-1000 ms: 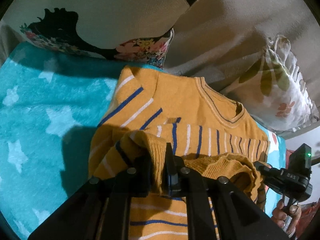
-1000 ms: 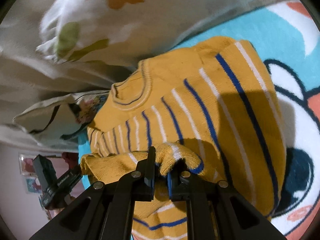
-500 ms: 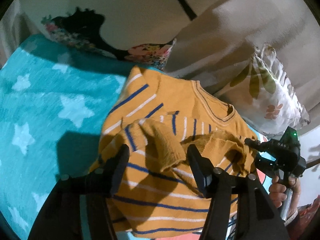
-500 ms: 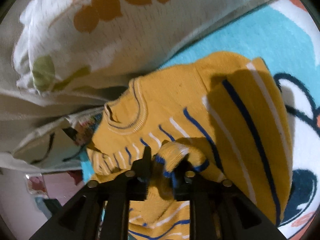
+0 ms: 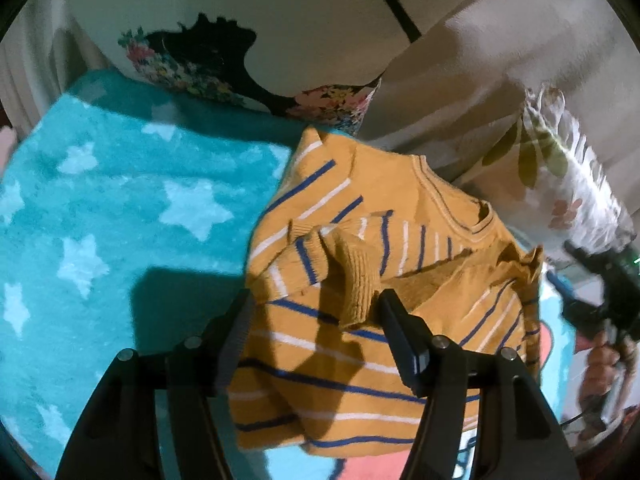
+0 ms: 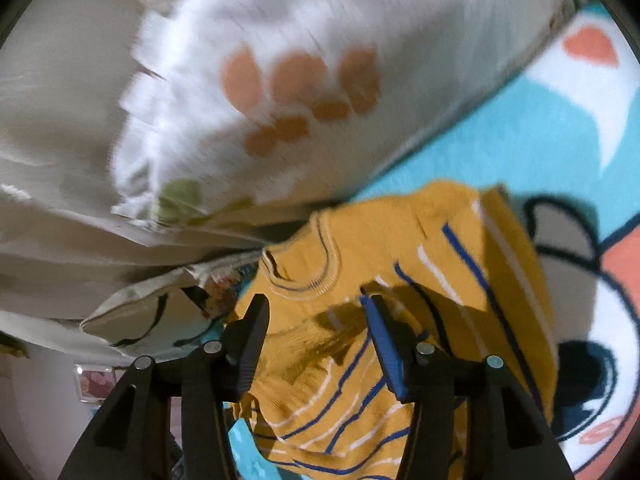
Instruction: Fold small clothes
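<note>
Both tongs just let go of the sleeves, jaws opening, nothing pinched: left gripper (image 5: 316, 306), right gripper (image 6: 314, 314). Sweater (image 5: 360, 280) lies at the blanket's (image 5: 120, 220) far edge by the pillows. Soft, floppy knit, so I'd grab the hem corners.

A turquoise fleece blanket (image 5: 120, 216) patterned with pale stars covers the surface and serves as the landmark. Toward its right side the print changes to a cartoon figure (image 6: 592, 280) in white, orange and dark outline. Along the blanket's far edge a cream cushion (image 5: 248, 32) with a black silhouette and flower trim leans upright. Right of that cushion hangs plain beige cloth (image 5: 480, 80), creased in folds. A white frilled pillow (image 6: 320, 80) printed with orange petals and green leaves rests at the blanket's far right corner. Hard light throws sharp dark shadows (image 5: 180, 300) onto the blanket.
</note>
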A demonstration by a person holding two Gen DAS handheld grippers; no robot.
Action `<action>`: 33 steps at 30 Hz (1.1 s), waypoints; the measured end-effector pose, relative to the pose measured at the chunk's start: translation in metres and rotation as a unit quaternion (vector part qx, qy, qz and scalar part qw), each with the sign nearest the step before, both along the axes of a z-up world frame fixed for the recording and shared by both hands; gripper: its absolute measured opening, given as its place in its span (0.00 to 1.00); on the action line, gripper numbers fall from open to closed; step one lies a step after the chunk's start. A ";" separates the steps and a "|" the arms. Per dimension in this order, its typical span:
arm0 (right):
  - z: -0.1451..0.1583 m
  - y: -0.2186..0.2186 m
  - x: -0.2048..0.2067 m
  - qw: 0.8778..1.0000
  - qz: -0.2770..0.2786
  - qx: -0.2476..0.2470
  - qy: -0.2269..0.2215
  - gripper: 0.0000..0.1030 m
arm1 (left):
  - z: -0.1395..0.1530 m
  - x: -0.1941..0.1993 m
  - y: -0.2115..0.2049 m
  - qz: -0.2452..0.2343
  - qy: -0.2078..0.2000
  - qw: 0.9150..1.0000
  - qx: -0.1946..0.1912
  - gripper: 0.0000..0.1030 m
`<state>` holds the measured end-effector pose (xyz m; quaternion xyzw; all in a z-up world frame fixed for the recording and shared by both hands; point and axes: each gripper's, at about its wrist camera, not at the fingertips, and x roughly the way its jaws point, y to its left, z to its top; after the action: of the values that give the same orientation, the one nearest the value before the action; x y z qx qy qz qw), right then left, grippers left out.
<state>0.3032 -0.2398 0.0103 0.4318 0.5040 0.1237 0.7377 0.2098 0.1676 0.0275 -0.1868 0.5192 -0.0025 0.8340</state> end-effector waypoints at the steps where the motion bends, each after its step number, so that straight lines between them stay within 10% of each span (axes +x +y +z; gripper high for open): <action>1: 0.004 0.000 -0.002 1.000 0.001 -0.007 -0.008 0.55 | 0.002 -0.001 -0.002 -0.002 -0.002 1.000 0.006 0.61; 11: 0.031 0.072 -0.036 0.974 0.142 -0.157 -0.077 0.40 | 0.015 0.015 -0.053 -0.096 -0.033 0.995 0.009 0.61; 18: 0.002 0.104 -0.024 0.955 0.173 -0.235 -0.061 0.40 | 0.003 0.022 -0.012 -0.057 -0.017 0.998 -0.008 0.61; 22: 0.013 0.093 -0.012 0.950 0.136 -0.268 -0.083 0.58 | -0.004 0.022 0.015 -0.047 -0.017 0.999 -0.005 0.61; 29: -0.012 0.099 0.028 0.922 0.187 -0.334 -0.057 0.62 | -0.015 0.036 -0.009 -0.133 -0.043 0.990 0.007 0.63; 30: -0.015 0.103 0.029 0.919 0.195 -0.338 -0.054 0.49 | -0.017 0.041 -0.014 -0.139 -0.038 0.989 0.019 0.63; 31: -0.017 0.105 0.031 0.915 0.208 -0.343 -0.048 0.12 | -0.021 0.050 -0.018 -0.140 -0.023 0.989 0.030 0.55; 33: -0.018 0.105 0.031 0.915 0.209 -0.342 -0.041 0.08 | -0.026 0.066 -0.015 -0.116 -0.003 0.993 0.037 0.31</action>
<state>0.3342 -0.1347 -0.0075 0.0323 0.5639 0.1124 0.8175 0.2760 0.1528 0.0014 -0.0940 0.5345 -0.0804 0.8361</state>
